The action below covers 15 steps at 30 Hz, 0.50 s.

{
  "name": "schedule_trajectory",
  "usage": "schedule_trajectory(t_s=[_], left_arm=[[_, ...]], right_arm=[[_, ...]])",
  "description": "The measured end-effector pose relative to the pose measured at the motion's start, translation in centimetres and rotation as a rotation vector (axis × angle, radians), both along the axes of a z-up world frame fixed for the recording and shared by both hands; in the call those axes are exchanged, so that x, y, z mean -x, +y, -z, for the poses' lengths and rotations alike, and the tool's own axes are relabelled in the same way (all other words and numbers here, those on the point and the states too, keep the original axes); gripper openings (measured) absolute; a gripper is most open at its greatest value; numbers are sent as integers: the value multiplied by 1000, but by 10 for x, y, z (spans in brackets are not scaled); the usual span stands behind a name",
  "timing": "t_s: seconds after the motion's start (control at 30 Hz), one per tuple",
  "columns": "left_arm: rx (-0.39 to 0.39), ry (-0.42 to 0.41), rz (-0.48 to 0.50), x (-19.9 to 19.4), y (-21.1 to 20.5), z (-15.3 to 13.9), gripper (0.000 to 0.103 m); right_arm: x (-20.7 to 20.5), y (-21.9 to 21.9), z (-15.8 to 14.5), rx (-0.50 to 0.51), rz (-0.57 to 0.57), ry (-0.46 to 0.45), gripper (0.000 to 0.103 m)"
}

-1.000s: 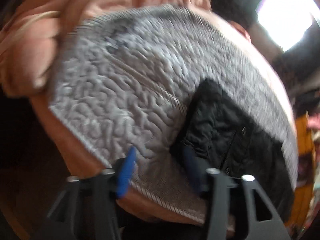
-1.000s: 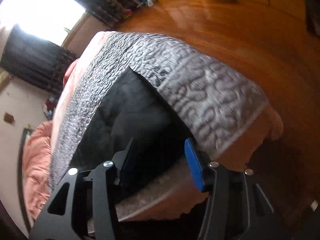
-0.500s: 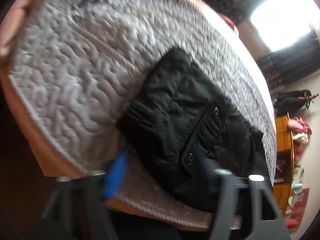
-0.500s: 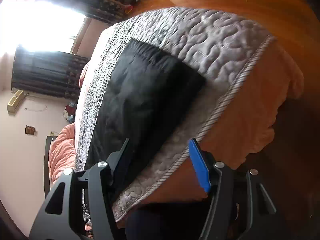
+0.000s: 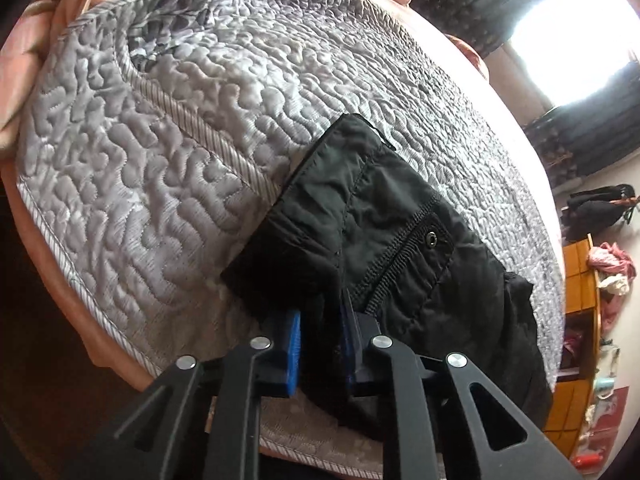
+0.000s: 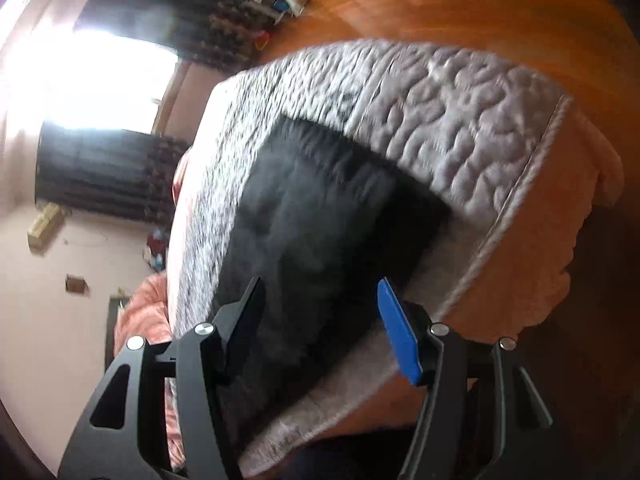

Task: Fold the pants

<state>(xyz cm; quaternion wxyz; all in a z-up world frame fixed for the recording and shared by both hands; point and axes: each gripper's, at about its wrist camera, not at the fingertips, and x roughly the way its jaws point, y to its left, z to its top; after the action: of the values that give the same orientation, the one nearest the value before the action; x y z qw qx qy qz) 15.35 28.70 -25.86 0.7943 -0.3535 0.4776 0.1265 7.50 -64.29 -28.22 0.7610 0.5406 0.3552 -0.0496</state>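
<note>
Black pants (image 5: 400,240) lie flat on a grey quilted bedspread (image 5: 160,140), with a snap-button pocket showing in the left wrist view. My left gripper (image 5: 320,320) is at the pants' near edge. Its jaws are closing, and the blue pads pinch a fold of black fabric. In the right wrist view, which is blurred, the pants (image 6: 320,208) stretch away from my right gripper (image 6: 320,300). It stands open just above their near end, and nothing is pressed between its fingers.
The quilt (image 6: 460,120) covers a bed with pink bedding (image 6: 520,260) hanging over its corner and edge. Wooden floor (image 6: 480,0) lies beyond the bed. A bright window (image 5: 580,40) and yellow shelves with clutter (image 5: 576,264) stand at the right.
My left gripper has moved across the quilt to the pants' edge, and its jaws have gone from wide apart to pinching the fabric. The right gripper's view has rolled, and its jaws stay apart.
</note>
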Motion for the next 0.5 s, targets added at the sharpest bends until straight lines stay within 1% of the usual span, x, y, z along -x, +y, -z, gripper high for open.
schedule_trajectory(t_s=[0.07, 0.17, 0.27, 0.3, 0.33, 0.37, 0.4, 0.5], left_arm=[[-5, 1, 1, -2, 0, 0, 16], [11, -13, -16, -1, 3, 1, 16], [-1, -12, -23, -1, 0, 2, 16], [-5, -10, -27, 0, 0, 2, 16], [-6, -9, -31, 0, 0, 2, 16], [-6, -7, -37, 0, 0, 2, 16], [-7, -7, -41, 0, 0, 1, 16], [-7, -10, -48, 0, 0, -2, 16]], right_arm=[[-3, -6, 2, -4, 20, 1, 59], [-13, -8, 8, -7, 20, 24, 59], [-25, -8, 16, -14, 18, 56, 59], [-31, -8, 19, -16, 15, 70, 57], [-35, -8, 21, -16, 15, 77, 52], [-37, -7, 23, -21, 11, 75, 35], [-42, -5, 23, -15, 6, 78, 10], [-35, -2, 12, 20, 11, 44, 6]])
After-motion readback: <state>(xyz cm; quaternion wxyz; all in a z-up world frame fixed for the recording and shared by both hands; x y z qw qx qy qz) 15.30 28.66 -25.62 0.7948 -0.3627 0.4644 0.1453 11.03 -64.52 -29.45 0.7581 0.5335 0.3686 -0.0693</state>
